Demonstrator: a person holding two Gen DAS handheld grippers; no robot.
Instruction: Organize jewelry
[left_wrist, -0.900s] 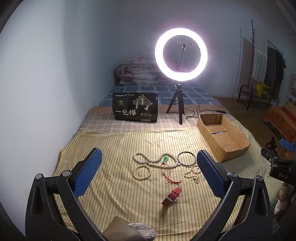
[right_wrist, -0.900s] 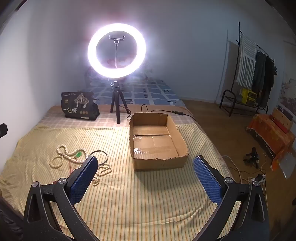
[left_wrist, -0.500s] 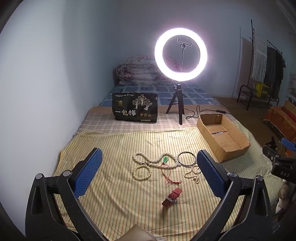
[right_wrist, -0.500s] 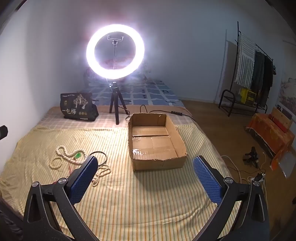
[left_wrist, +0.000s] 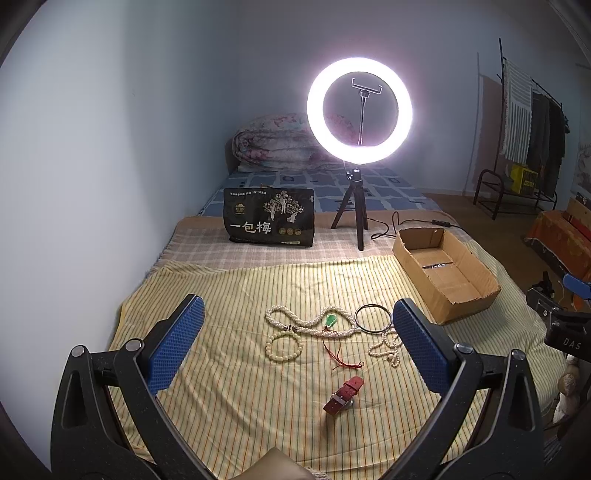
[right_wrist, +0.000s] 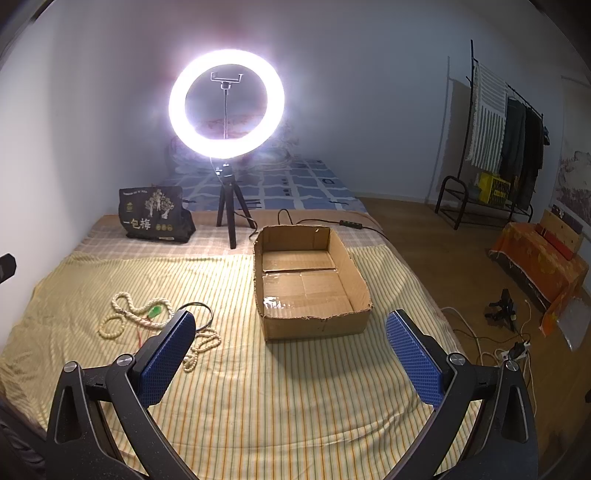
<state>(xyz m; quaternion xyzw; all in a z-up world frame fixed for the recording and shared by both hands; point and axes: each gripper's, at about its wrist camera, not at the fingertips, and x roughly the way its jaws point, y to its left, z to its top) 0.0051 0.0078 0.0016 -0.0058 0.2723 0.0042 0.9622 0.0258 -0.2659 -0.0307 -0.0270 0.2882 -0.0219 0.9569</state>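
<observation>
Left gripper (left_wrist: 295, 336) and right gripper (right_wrist: 290, 343): jaws wide, empty, above bed; bead necklace (left_wrist: 295, 323) beside cardboard box (right_wrist: 351, 284).

My claw's (left_wrist: 297, 339) blue pads (left_wrist: 176, 347) are showing a rough, dimpled rubbery face on matt black plastic arms. The sheet (left_wrist: 236, 295) is lying as soft striped cloth. The box (right_wrist: 354, 280) is looking like matt cardboard; the beads (left_wrist: 284, 345) are gleaming smooth.
</observation>
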